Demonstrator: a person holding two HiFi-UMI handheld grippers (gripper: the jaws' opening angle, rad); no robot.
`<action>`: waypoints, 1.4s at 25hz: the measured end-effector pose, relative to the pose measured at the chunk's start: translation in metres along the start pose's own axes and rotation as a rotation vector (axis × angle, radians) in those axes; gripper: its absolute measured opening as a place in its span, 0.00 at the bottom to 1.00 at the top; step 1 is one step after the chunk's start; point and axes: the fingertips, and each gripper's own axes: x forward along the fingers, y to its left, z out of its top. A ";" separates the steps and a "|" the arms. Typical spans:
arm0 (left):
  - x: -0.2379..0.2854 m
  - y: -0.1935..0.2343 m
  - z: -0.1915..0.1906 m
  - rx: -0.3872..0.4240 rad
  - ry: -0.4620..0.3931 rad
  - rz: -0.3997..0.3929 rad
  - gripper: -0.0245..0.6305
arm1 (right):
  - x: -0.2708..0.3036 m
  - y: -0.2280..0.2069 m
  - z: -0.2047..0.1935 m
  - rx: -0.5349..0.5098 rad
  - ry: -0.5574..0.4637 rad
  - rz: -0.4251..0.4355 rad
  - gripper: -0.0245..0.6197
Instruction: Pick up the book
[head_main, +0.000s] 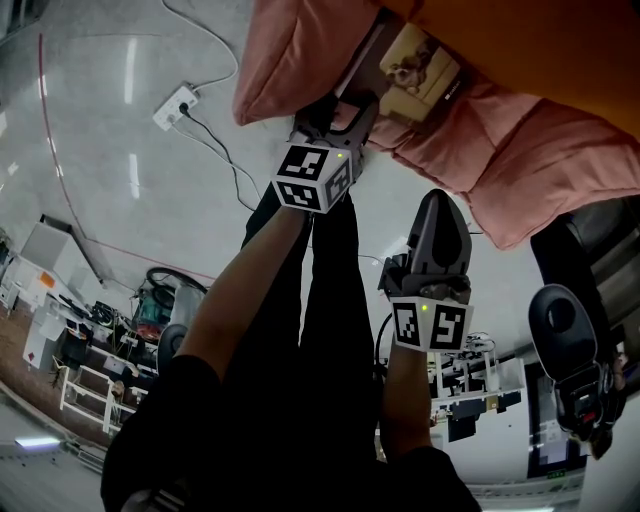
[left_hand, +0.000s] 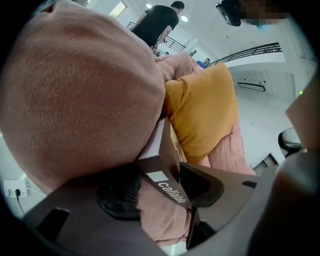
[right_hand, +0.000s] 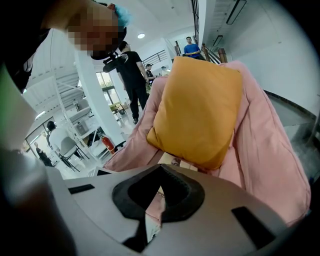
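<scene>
The book (head_main: 420, 62), with a pale cover that bears a picture, lies on the pink padded seat (head_main: 520, 160), wedged between a pink pillow (head_main: 300, 50) and an orange cushion (head_main: 520, 40). My left gripper (head_main: 352, 95) reaches in at its near end. In the left gripper view the book's brown spine (left_hand: 162, 155) stands between the two black pads (left_hand: 120, 192) of the left gripper (left_hand: 160, 187), whose jaws are spread wide around it. My right gripper (head_main: 438, 200) hangs back, lower and to the right, its pads (right_hand: 187, 195) together on nothing. From there a pale strip of the book (right_hand: 172, 162) peeks out under the orange cushion (right_hand: 195, 110).
The pink pillow (left_hand: 75, 90) crowds the left jaw, and the orange cushion (left_hand: 202, 110) leans over the book. A power strip (head_main: 175, 107) and cables lie on the floor. A black office chair (head_main: 565, 320) stands at the right. People stand behind the seat (right_hand: 132, 75).
</scene>
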 end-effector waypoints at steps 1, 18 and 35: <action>0.002 0.000 0.000 0.001 0.000 -0.001 0.40 | 0.000 -0.001 -0.001 0.001 0.002 0.000 0.04; 0.010 -0.008 0.010 -0.112 -0.058 -0.081 0.34 | 0.001 -0.010 -0.006 0.004 0.015 -0.009 0.04; -0.020 -0.024 0.015 -0.114 -0.119 -0.109 0.29 | -0.017 -0.008 -0.001 -0.010 -0.011 -0.012 0.04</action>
